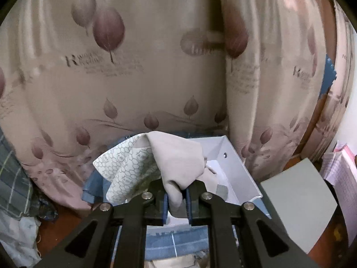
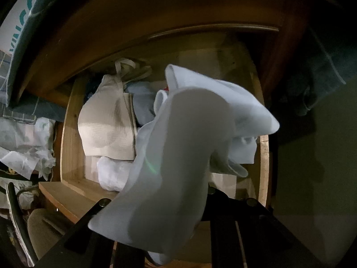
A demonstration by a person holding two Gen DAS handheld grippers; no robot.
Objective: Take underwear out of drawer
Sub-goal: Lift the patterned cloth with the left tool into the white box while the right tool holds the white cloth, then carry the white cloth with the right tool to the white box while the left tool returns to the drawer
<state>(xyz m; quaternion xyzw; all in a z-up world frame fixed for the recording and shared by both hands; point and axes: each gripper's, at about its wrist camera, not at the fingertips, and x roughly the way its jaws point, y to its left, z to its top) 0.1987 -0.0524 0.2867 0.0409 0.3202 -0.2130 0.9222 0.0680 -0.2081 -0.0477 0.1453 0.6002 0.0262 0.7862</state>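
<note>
Left gripper (image 1: 176, 197): fingers pinched tight on a beige undergarment (image 1: 178, 156), blue pads pressing the fabric from both sides.
Beige undergarment: bunched and lifted clear, a hexagon-patterned pale lining (image 1: 125, 172) flopping out to the left.
Beyond the left gripper: an open white box (image 1: 234, 167) just right of the cloth, a grey-green panel (image 1: 301, 203) further right, and far behind a satin curtain printed with maroon leaves (image 1: 133, 67).
Right gripper (image 2: 200, 201): fingertips buried under cloth, jaws closed down on a white undergarment (image 2: 178, 145).
White undergarment: draped over the fingers, hanging above the near end of the drawer.
Wooden drawer (image 2: 71, 134): pulled open, a beige bra (image 2: 107, 122) at its left, a white crumpled piece (image 2: 113, 174) near the front, more pale cloth at the far middle.
Left of the drawer: crumpled white plastic (image 2: 24, 147).
</note>
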